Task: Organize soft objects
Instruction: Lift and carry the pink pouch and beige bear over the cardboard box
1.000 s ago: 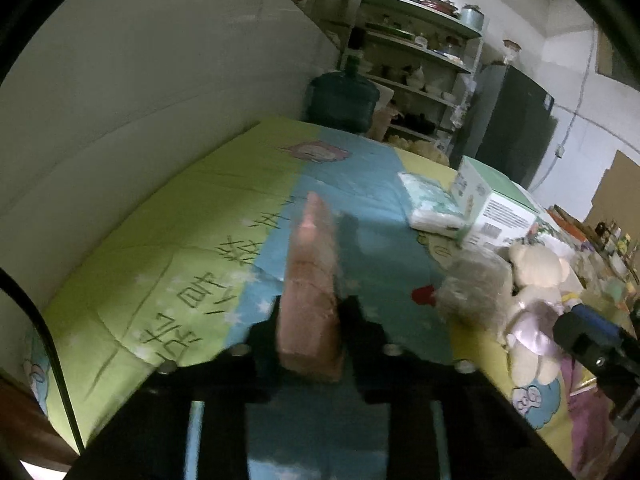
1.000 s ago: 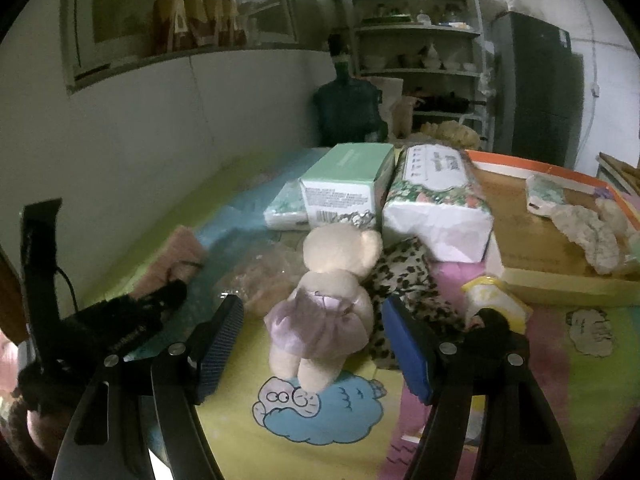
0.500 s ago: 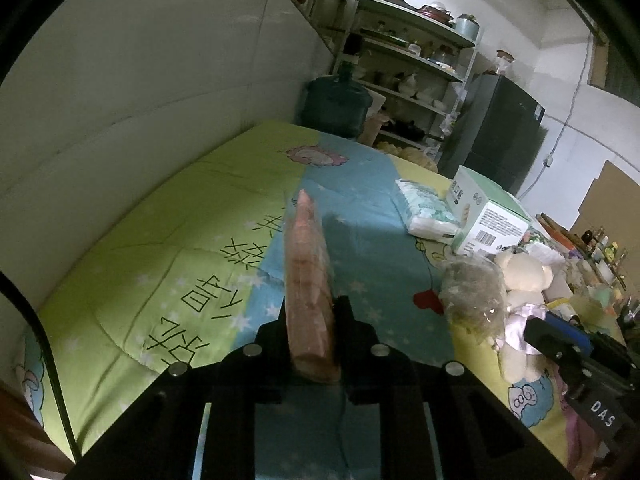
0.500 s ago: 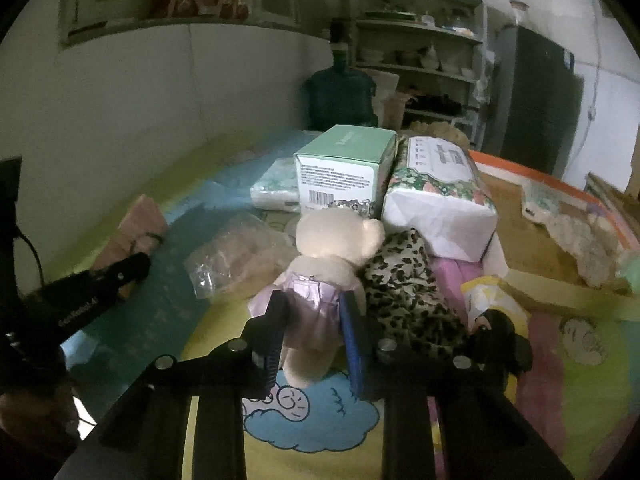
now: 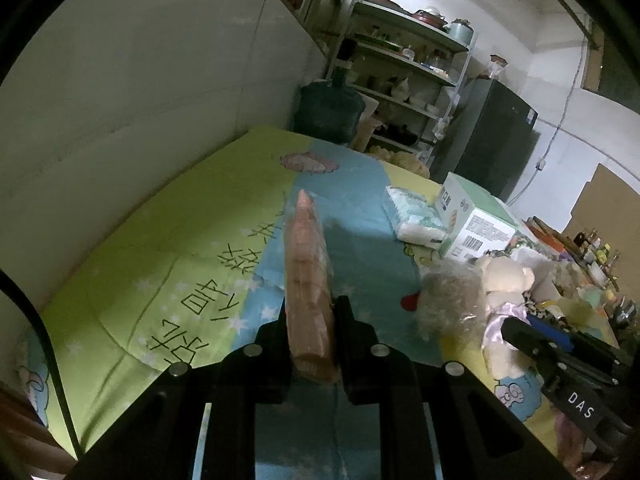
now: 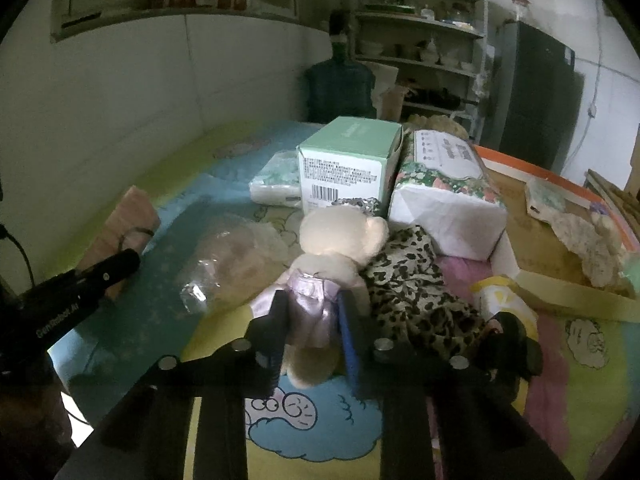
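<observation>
Nearest the right wrist camera, the right gripper point(image 6: 310, 320) has its two fingers pressed into the lilac skirt of the cream teddy bear point(image 6: 340, 236), low on the body where the stuffing gives and the pads can bite; the bear sits on the cartoon bedsheet point(image 6: 576, 360), touching the leopard-print cloth point(image 6: 408, 292) on its right and just beside the clear plastic bag point(image 6: 224, 264) on its left. A second ago these jaws stood wide on either side of the bear; they have since closed on it, though the bear looks to be resting on the sheet, not yet lifted. Left of the bear, the left gripper point(image 5: 312, 320) is clamped on a flat pink sponge-like pad point(image 5: 308, 280), held edge-up above the blue part of the sheet (a thin, floppy thing is easiest carried by its end, which is probably why it points forward like a blade). Compared with a second ago the pad sits more upright and narrower in the left view, and the gripper has shifted a little toward the bear. Behind the bear stand the green box point(image 6: 352, 164) and the wrapped tissue pack point(image 6: 444, 192), touching each other, with a smaller tissue packet point(image 6: 272, 188) to the left of the box. Farther back, beyond all these, a blue water jug point(image 6: 340, 88) stands against the wall.
</observation>
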Available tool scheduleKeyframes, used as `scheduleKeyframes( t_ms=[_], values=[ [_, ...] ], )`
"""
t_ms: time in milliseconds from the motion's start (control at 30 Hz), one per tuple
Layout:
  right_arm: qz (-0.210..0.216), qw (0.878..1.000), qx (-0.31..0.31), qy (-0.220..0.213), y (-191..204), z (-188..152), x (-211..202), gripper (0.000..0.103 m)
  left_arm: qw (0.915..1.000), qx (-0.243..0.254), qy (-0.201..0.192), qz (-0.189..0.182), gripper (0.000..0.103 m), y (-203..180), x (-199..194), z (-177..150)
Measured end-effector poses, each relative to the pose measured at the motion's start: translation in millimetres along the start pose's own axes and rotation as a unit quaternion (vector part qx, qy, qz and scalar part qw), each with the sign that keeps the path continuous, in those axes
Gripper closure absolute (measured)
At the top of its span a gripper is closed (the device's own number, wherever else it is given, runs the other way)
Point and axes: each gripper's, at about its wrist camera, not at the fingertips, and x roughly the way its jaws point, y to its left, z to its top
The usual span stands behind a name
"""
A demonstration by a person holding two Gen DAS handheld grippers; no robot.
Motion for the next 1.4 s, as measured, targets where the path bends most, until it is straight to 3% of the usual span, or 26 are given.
scheduleKeyframes(
  t_ms=[733,1400],
  values=[
    [0.024,0.997,0.006,-0.072,-7,14,-50,0.086,0.9993,0.027,-0.024,0.005,0.085,-23,-25,9],
    [0.024,0.992,0.019,-0.122,-40,23,-92,0.086,0.9966,0.069,-0.046,-0.004,0.085,-76,-43,27]
  ],
)
